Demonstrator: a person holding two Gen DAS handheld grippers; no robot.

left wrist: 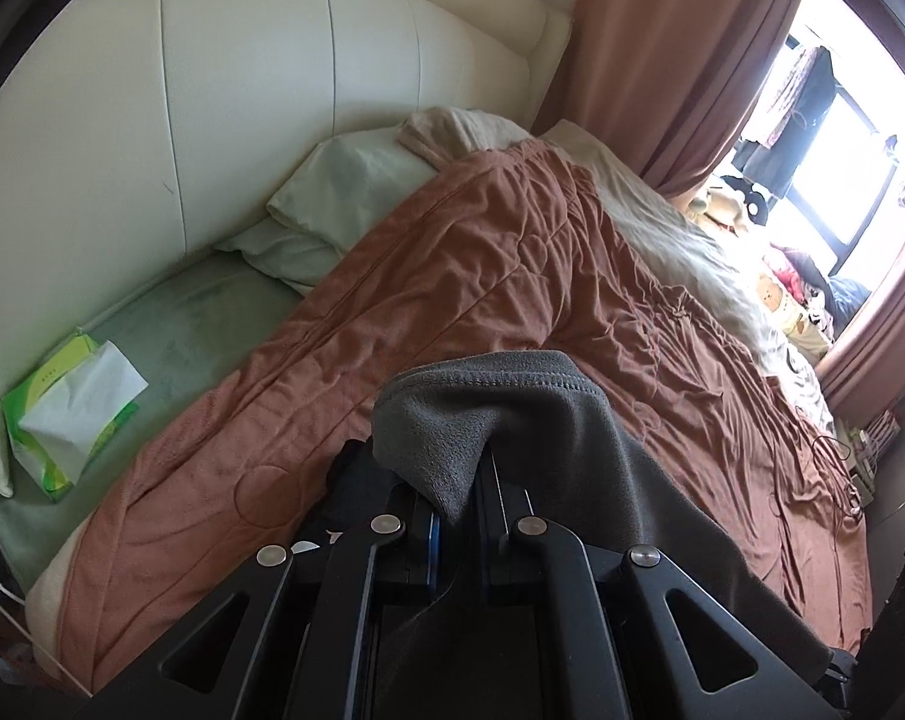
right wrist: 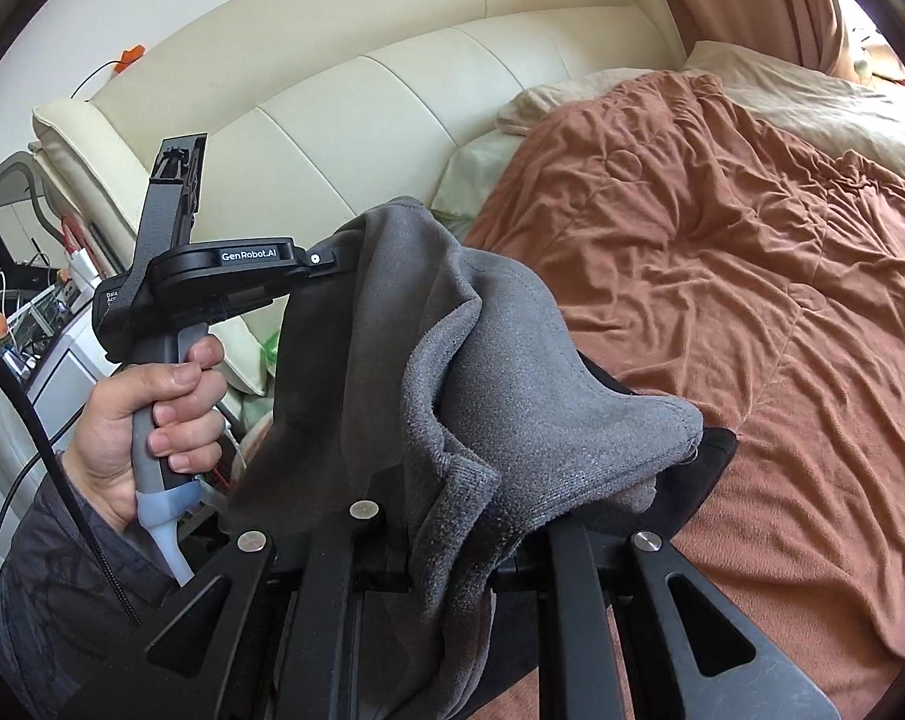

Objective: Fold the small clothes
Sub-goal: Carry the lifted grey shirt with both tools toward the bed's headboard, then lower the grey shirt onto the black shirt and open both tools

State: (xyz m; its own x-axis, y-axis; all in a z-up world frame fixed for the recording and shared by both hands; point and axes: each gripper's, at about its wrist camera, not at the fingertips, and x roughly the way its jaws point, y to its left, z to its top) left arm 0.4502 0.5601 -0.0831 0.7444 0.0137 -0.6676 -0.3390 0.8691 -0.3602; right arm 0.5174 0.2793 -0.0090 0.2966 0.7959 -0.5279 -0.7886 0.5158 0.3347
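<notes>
The left gripper (left wrist: 455, 480), low in the middle of its own view, is pinched tight on a corner of the grey fleece garment (left wrist: 512, 420), whose stitched hem arches over the fingers and falls away toward the lower right. In the right wrist view the right gripper (right wrist: 452, 534) at the bottom centre is likewise clamped narrow on a bunched fold of the same grey cloth, which hangs stretched across to the other gripper at left centre, gripped by a hand (right wrist: 152, 414) in a dark sleeve. Behind lies a bed with a rumpled rust-brown quilt (left wrist: 512, 276), a cream padded headboard (left wrist: 242, 90) upper left, and a green tissue pack (left wrist: 71, 408) at left.
</notes>
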